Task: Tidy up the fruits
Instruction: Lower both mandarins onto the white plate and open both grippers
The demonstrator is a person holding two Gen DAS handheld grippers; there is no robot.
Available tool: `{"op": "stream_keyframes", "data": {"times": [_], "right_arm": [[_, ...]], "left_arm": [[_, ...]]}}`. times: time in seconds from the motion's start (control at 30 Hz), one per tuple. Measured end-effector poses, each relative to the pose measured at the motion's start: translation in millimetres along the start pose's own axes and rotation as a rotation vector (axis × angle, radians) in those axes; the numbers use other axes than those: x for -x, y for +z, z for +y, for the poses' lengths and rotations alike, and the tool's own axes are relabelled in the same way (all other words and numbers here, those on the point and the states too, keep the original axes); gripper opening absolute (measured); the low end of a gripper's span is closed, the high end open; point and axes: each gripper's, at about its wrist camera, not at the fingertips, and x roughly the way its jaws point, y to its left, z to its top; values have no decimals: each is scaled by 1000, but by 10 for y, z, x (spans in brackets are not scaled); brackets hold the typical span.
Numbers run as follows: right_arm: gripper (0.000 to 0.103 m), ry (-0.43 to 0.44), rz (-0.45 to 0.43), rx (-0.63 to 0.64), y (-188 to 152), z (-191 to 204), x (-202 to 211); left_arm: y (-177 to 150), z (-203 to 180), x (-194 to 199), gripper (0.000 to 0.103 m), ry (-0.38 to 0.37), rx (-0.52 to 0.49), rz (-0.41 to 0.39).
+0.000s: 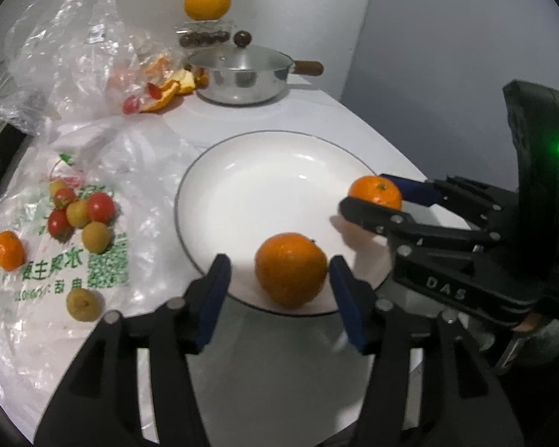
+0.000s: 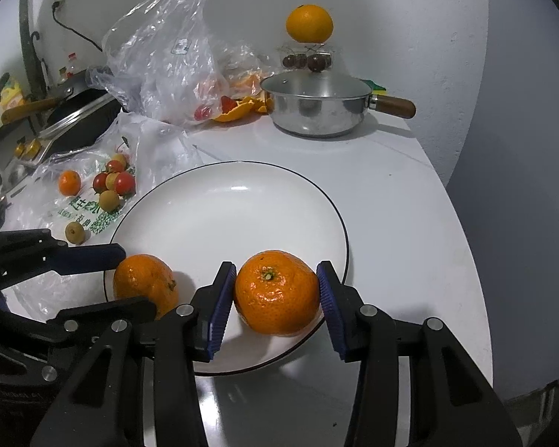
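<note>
A white plate (image 1: 264,186) with a dark rim lies on the white table and shows in the right wrist view (image 2: 223,216) too. One mandarin (image 1: 290,269) rests on the plate's near edge between the fingers of my open left gripper (image 1: 279,283), with gaps on both sides. My right gripper (image 2: 275,292) is shut on a second mandarin (image 2: 277,292) over the plate's near right edge. From the left wrist view the right gripper (image 1: 369,201) comes in from the right with that mandarin (image 1: 375,192). The left gripper (image 2: 130,279) and its mandarin (image 2: 145,283) show at the left.
A printed plastic bag (image 1: 74,231) left of the plate holds cherry tomatoes (image 1: 100,206), small yellow fruits (image 1: 96,236) and a small mandarin (image 1: 8,250). A steel lidded pan (image 1: 242,74) stands at the back, with orange peel (image 1: 175,89) beside it and an orange (image 1: 207,1) on a clear box.
</note>
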Motion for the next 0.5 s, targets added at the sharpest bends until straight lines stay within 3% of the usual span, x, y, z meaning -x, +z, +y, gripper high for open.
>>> {"op": "stream_keyframes", "data": {"times": [0.2,0.5], "right_arm": [[47,-21,-16,6,43,77,96],[47,-39,-53,34,198,309,220]], "left_arm": [[-31,97,257,72,1,16,-70],[-116,394,602,73,16,61,-144]]}}
